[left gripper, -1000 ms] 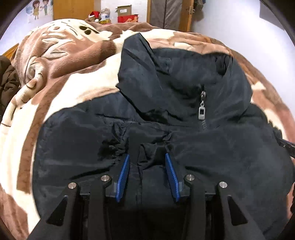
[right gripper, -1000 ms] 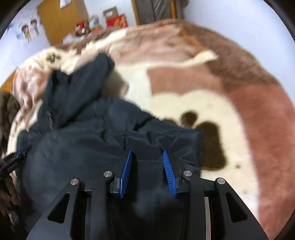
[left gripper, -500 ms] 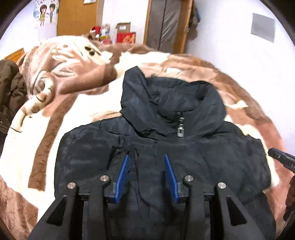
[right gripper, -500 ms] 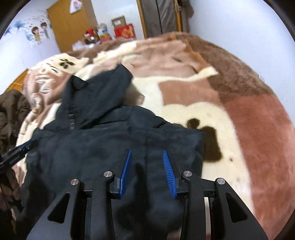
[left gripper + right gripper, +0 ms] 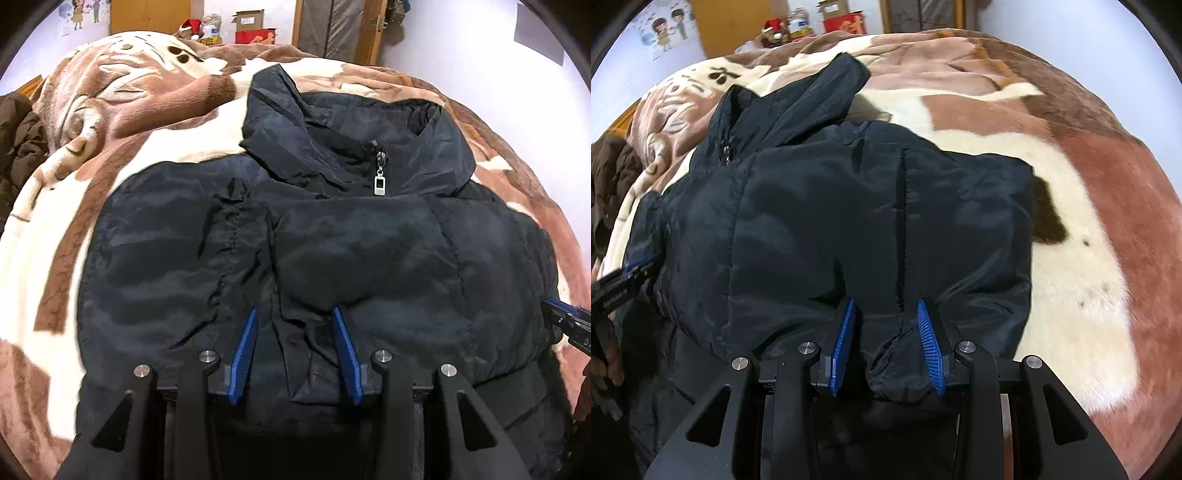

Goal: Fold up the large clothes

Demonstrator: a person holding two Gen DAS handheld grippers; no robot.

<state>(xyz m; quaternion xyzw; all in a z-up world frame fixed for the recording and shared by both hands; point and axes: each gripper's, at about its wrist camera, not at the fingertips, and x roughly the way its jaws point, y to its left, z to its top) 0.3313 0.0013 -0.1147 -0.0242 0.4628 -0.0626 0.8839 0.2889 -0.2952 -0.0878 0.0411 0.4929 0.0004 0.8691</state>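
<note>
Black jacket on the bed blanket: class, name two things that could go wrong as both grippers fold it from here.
1. The left gripper and right gripper each straddle only a small bunch of the black jacket; the slick fabric may slip out.
2. The hood lies crumpled above the zipper pull, so it could fold in unevenly.

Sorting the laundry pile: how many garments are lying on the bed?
2. A black padded jacket is spread across the brown-and-cream plush blanket; a dark brown padded coat is bunched at the blanket's left edge. Others may be out of view.
</note>
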